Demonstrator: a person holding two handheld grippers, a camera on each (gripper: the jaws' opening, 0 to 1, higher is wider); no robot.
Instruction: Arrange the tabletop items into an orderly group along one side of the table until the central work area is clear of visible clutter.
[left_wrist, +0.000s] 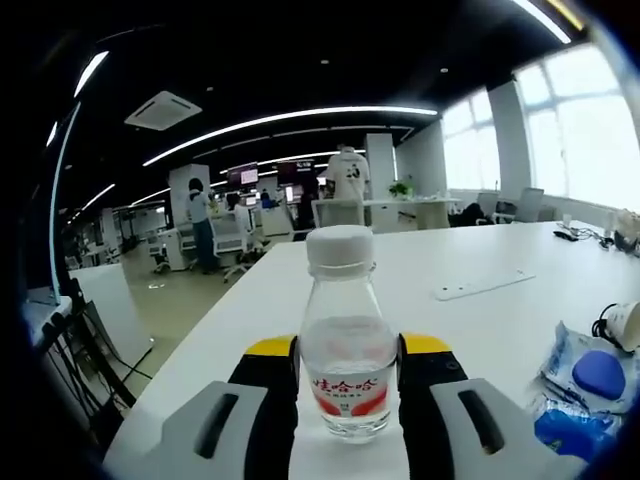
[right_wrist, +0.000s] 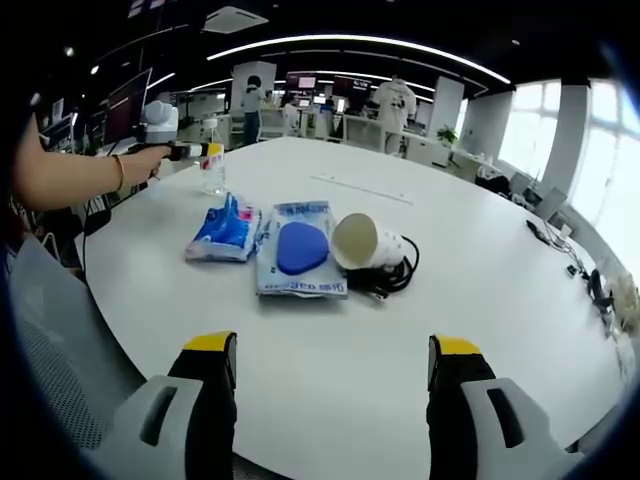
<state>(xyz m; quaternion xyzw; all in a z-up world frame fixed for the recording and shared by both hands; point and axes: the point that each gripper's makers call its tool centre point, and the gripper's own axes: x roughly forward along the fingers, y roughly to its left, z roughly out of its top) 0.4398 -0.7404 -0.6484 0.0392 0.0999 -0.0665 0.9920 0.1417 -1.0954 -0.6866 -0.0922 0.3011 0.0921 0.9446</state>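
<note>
A small clear water bottle (left_wrist: 347, 335) with a white cap and a red label stands upright on the white table (left_wrist: 500, 330), held between the jaws of my left gripper (left_wrist: 348, 372). In the right gripper view that bottle (right_wrist: 214, 172) is at the table's far left edge, with the left gripper (right_wrist: 196, 151) on it. My right gripper (right_wrist: 332, 385) is open over the near table edge, nothing between its jaws. Ahead of it lie two blue wipe packs (right_wrist: 226, 230) (right_wrist: 299, 260), a tipped paper cup (right_wrist: 362, 243) and a black cable (right_wrist: 395, 275).
A white flat strip (left_wrist: 484, 286) lies further out on the table. Dark cables and small items (right_wrist: 560, 245) sit near the right edge. A grey chair (right_wrist: 50, 330) stands at the near left. People and desks fill the office behind.
</note>
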